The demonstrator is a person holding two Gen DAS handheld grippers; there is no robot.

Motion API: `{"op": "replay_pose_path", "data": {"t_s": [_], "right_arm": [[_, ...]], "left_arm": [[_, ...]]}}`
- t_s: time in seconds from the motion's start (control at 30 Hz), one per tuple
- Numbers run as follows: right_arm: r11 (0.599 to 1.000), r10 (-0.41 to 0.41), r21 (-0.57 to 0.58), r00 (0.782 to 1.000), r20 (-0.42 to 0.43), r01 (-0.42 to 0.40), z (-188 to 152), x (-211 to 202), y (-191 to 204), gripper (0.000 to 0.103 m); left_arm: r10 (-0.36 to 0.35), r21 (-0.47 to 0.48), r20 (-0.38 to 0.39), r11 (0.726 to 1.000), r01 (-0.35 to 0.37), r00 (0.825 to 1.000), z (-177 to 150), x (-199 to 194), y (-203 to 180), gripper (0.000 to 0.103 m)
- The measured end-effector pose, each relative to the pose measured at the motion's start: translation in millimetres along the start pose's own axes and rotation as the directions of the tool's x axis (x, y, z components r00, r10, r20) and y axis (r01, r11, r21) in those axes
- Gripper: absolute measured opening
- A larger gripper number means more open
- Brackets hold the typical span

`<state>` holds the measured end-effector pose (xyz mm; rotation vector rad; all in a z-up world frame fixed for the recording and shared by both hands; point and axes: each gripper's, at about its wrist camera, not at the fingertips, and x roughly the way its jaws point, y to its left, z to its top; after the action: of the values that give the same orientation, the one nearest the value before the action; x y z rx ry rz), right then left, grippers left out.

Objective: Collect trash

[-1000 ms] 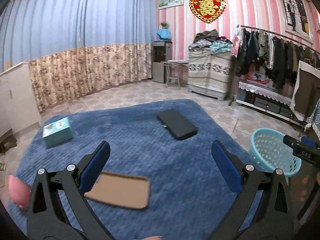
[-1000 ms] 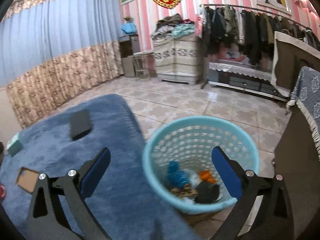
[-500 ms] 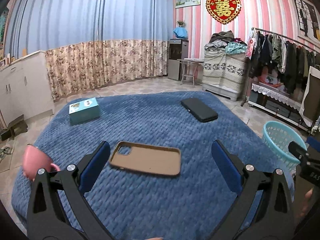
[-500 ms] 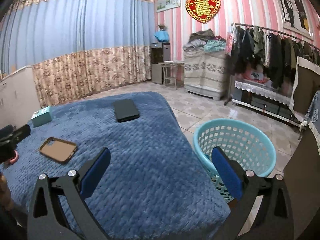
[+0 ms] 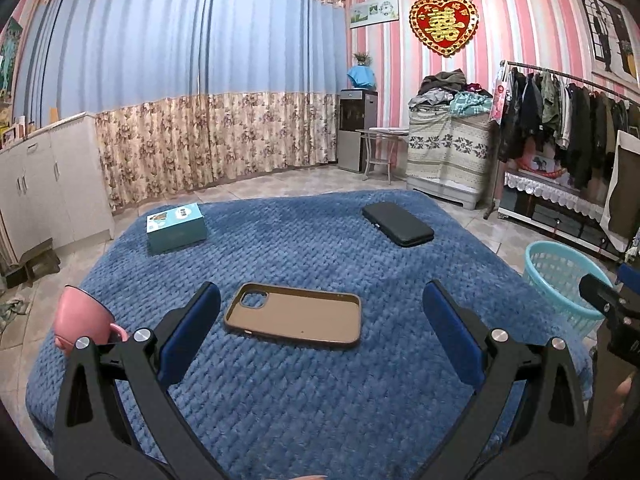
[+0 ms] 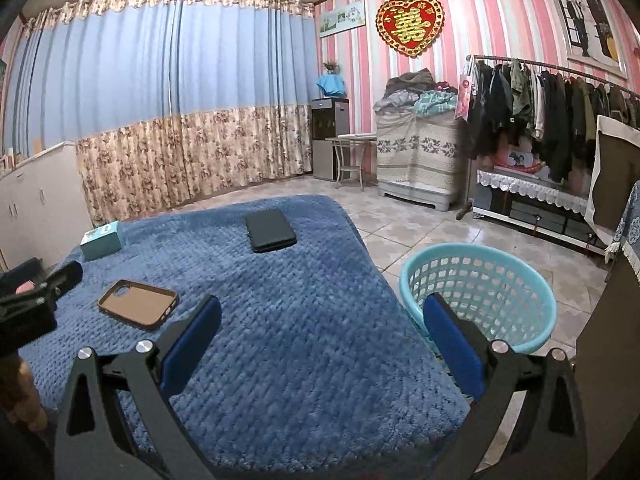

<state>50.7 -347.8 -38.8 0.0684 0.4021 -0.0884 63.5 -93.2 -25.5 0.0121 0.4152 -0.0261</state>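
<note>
Your left gripper's near finger hides the lower side of the pink ceramic cup (image 5: 82, 314), and in the right wrist view only a sliver of pink shows behind the black gripper body. The round light-blue plastic lattice basket (image 5: 560, 280) is partly covered by the other gripper at the left view's right edge; its inside bottom stays out of sight in both views. The print on the small teal cardboard box (image 5: 176, 227) is too small to read.
</note>
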Motion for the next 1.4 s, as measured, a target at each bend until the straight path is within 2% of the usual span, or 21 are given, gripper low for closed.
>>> {"op": "replay_pose_path", "data": {"t_s": [0.53, 1.4], "right_arm": [[0.998, 0.036, -0.046, 0.999, 0.018, -0.035, 0, 3, 9, 0.099], [0.998, 0.033, -0.061, 0.999, 0.011, -0.033, -4, 6, 11, 0.099]], "left_arm": [[-0.005, -0.007, 0.009, 1.000, 0.005, 1.000, -3, -2, -5, 0.098], [-0.002, -0.009, 0.032, 1.000, 0.002, 0.999, 4, -4, -12, 0.098]]}}
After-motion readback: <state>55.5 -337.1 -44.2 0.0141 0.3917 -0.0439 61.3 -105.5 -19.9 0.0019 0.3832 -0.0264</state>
